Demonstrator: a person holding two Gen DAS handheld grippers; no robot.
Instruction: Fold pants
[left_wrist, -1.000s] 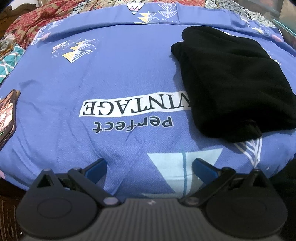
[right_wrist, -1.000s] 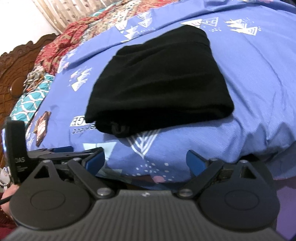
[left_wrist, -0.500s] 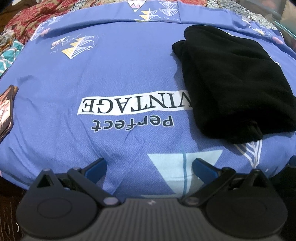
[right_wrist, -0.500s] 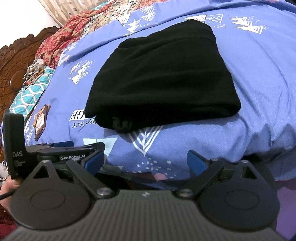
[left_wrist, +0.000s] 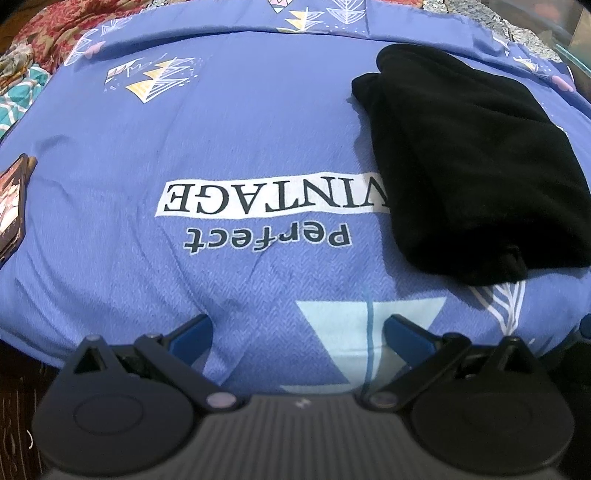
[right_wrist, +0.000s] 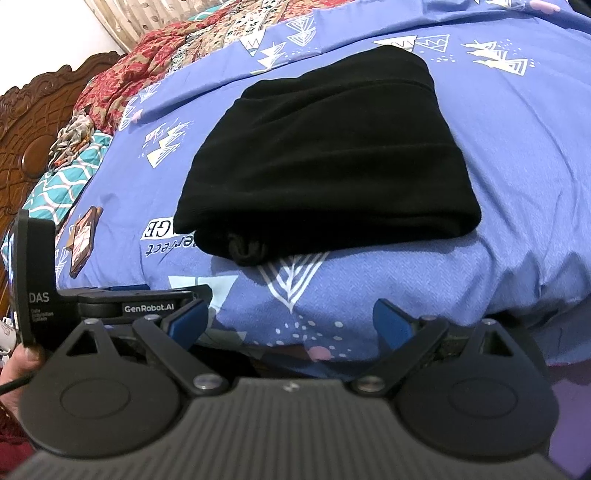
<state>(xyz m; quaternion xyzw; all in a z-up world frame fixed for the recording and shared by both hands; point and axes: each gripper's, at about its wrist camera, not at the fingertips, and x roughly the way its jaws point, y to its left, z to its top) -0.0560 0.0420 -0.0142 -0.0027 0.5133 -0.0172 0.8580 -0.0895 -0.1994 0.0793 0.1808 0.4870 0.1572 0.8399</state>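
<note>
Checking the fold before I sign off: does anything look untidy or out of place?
Mostly neat: the black pants lie folded on the blue bedsheet. One bunched bit of fabric pokes out under the near edge.

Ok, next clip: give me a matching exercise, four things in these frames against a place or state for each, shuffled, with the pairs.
Things:
1. black pants
2. left gripper
3. phone
4. patterned red blanket

Place or state:
A. bunched by the wooden headboard
B. open, holding nothing
C. folded on the blue bedsheet, covering the start of VINTAGE
D. flat on the sheet, left of the print

Pairs: 1-C, 2-B, 3-D, 4-A
</note>
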